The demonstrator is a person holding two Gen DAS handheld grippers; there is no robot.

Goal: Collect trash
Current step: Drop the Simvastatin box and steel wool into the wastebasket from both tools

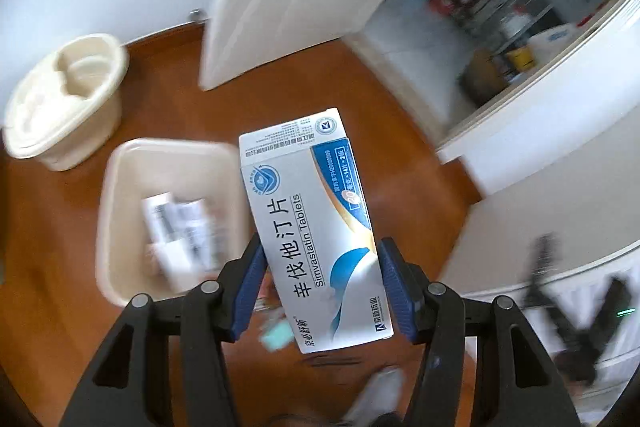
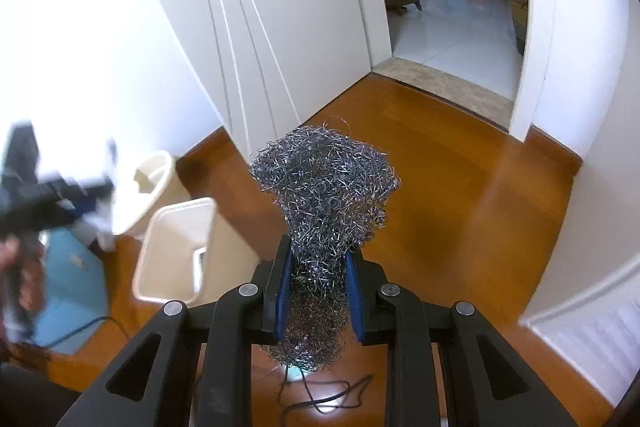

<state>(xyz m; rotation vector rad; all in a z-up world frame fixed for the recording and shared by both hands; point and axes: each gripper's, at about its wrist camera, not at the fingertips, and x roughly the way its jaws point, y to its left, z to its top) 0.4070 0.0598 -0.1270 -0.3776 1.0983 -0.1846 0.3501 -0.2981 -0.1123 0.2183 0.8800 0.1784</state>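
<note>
The left gripper (image 1: 320, 259) is clamped on a pill box (image 1: 314, 227), held just right of and above the bin (image 1: 120, 163). The right gripper (image 2: 316, 267) squeezes steel wool (image 2: 326, 195), right of the bin (image 2: 160, 227), which holds paper scraps (image 1: 180, 231).

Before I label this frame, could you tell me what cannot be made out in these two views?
- Left wrist view: papers in the rectangular bin are motion-blurred; print unreadable.
- Left wrist view: the medicine box hides the bin's right wall and the floor behind it.
- Right wrist view: the left gripper is blurred; its load is unidentifiable.
- Right wrist view: the steel wool covers the right gripper pads' inner faces.
</note>
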